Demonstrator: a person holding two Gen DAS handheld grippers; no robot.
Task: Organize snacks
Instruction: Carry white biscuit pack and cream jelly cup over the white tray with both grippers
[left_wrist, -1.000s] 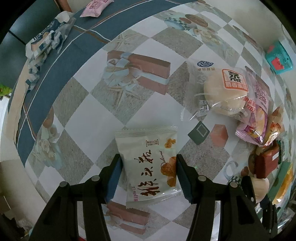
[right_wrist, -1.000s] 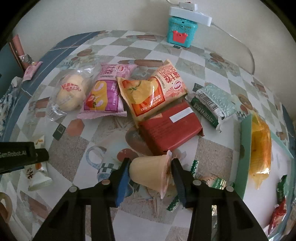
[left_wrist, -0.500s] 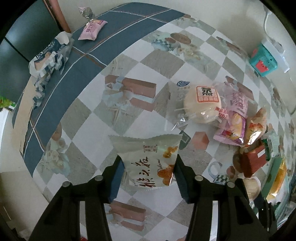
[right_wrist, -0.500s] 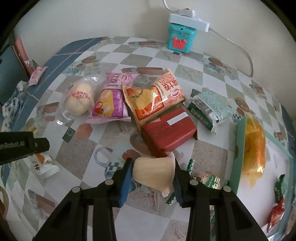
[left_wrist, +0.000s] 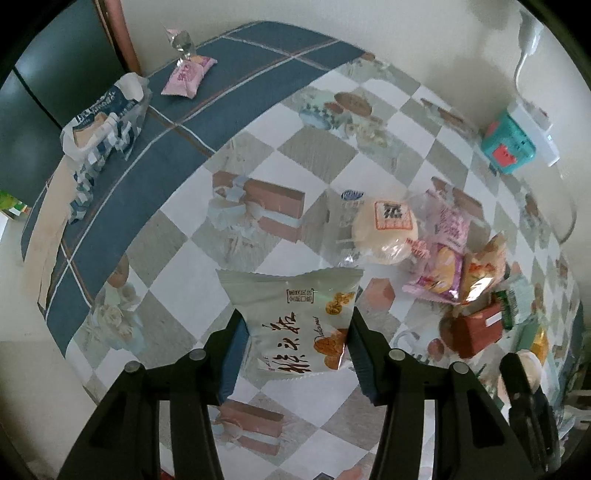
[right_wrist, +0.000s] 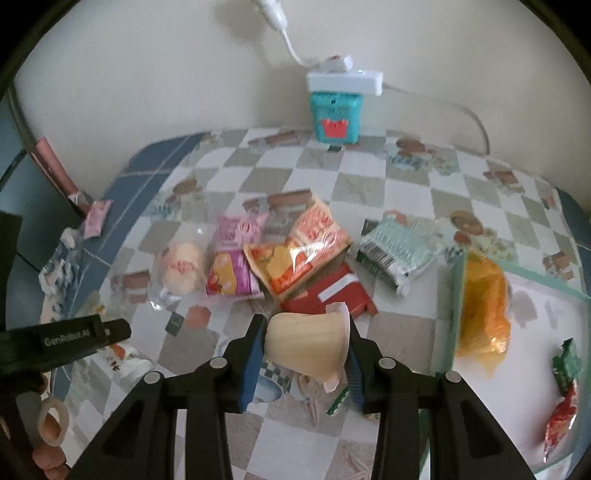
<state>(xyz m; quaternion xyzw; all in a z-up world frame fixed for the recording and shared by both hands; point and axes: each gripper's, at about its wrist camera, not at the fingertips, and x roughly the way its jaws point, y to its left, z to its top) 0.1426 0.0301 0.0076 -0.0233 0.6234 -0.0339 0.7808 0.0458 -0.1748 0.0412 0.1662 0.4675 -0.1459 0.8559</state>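
The left gripper (left_wrist: 295, 354) is clamped on a white snack pack (left_wrist: 295, 321), its blue pads pressing both side edges, and the pack hangs clear above the checked tablecloth (left_wrist: 258, 155). The right gripper (right_wrist: 304, 354) pinches a cream jelly cup (right_wrist: 306, 345), tipped on its side with the peel tab toward the right pad, also lifted off the cloth. In the right wrist view the snack pile lies at about twelve o'clock from the cup: a red pack (right_wrist: 332, 295) nearest, an orange bag (right_wrist: 295, 258) overlapping it, then a pink bag (right_wrist: 232, 266) and a round bun in clear wrap (right_wrist: 181, 269) toward ten o'clock. A green-and-white pack (right_wrist: 395, 254) sits at one o'clock. At three o'clock a teal-rimmed tray (right_wrist: 448, 314) holds an orange bag (right_wrist: 480, 314) and small sweets (right_wrist: 561, 406). A teal box (right_wrist: 334, 118) stands by the far wall under a white power strip (right_wrist: 343, 79). Part of a hand (right_wrist: 48, 439) shows at the lower left.
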